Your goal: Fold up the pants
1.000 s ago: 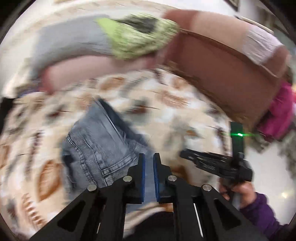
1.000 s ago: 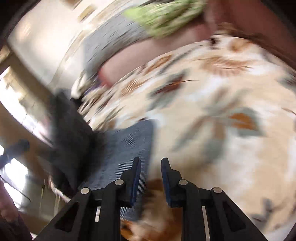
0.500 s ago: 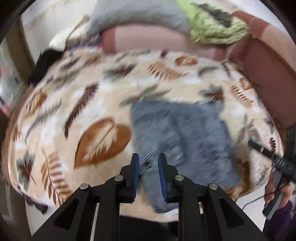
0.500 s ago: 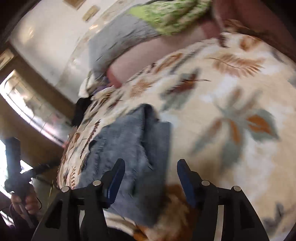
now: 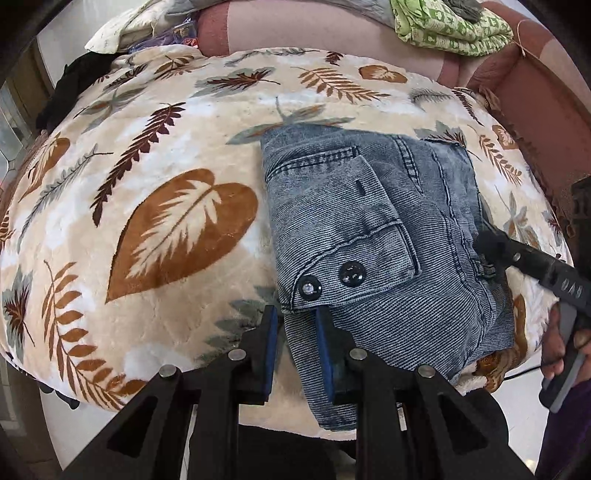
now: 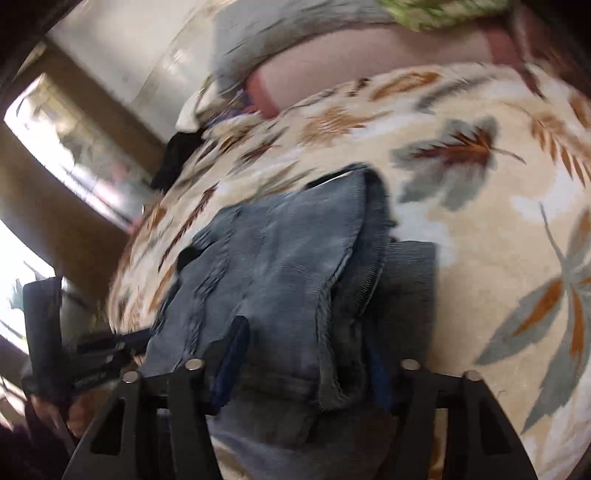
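Leaf-print blanket (image 5: 147, 206): cream plush with brown and grey leaves, spread over the whole surface; large rust leaf at left of the left wrist view.
Black garment (image 5: 70, 88): bunched at the blanket's far left edge.
Left gripper (image 5: 297, 345): at the near edge of the blanket, blue-padded jaws parted with a narrow gap; the near left corner of the jeans lies in that gap, not visibly pinched.
Jeans (image 5: 373, 236): blue denim, folded into a compact stack right of centre on the blanket; waistband flap with two dark buttons (image 5: 330, 280) on top, just beyond the left gripper's tips; near edge hanging slightly over the blanket's front.
Right gripper (image 5: 495, 247): seen from the left wrist view, reaching in from the right, tip touching the right edge of the jeans; handle held in a hand (image 5: 565, 343).
Right gripper, own view (image 6: 303, 354): blurred; jaws spread wide, thick layers of the jeans (image 6: 280, 266) bunched between them; firm contact cannot be told.
Green patterned cloth (image 5: 450, 26): heaped on the pink sofa back (image 5: 332, 37), far right, well apart from the jeans.
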`<control>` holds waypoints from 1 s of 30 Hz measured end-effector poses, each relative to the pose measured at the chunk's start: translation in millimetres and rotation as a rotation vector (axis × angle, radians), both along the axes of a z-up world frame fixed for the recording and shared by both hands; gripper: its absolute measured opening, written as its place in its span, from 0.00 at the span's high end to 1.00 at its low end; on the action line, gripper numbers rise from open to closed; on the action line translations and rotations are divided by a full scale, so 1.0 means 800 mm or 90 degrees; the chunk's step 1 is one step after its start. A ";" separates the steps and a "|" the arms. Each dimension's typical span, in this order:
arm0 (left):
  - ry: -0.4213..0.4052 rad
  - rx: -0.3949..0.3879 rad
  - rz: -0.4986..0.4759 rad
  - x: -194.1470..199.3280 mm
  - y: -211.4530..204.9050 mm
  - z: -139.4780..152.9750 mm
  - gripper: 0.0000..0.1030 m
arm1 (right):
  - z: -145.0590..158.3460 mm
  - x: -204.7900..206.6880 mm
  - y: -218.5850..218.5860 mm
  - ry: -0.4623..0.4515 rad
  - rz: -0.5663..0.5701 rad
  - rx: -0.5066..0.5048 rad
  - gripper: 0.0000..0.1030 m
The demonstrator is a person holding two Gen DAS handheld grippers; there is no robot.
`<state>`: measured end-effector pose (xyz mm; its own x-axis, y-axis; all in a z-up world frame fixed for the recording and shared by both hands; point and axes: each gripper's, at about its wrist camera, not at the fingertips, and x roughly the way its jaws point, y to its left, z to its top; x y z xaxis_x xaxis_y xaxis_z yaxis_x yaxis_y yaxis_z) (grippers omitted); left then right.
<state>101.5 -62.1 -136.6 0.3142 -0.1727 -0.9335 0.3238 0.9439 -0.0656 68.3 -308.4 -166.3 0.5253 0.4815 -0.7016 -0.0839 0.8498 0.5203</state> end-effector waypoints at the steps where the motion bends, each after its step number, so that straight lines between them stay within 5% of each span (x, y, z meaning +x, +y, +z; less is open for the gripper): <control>1: -0.001 0.002 0.001 -0.001 0.001 -0.001 0.80 | 0.003 -0.001 0.010 -0.001 0.010 -0.022 0.79; 4: 0.001 -0.007 0.011 0.000 0.007 0.003 0.80 | 0.016 -0.006 0.022 -0.002 -0.001 -0.050 0.87; 13: -0.043 -0.037 -0.007 -0.011 0.007 0.037 0.74 | 0.089 -0.085 -0.011 -0.089 -0.076 0.007 0.89; 16: -0.044 -0.018 -0.027 -0.016 -0.010 0.026 0.61 | 0.062 -0.108 -0.022 -0.048 -0.118 -0.009 0.89; 21: -0.020 0.005 -0.041 -0.017 -0.023 0.008 0.61 | -0.008 -0.118 -0.037 0.078 -0.166 -0.020 0.78; 27: -0.093 0.013 -0.027 0.013 -0.031 0.052 0.50 | 0.070 -0.105 -0.039 -0.065 -0.176 -0.018 0.75; 30: -0.102 0.043 -0.036 0.035 -0.054 0.045 0.50 | 0.078 -0.069 -0.019 -0.064 -0.153 -0.034 0.75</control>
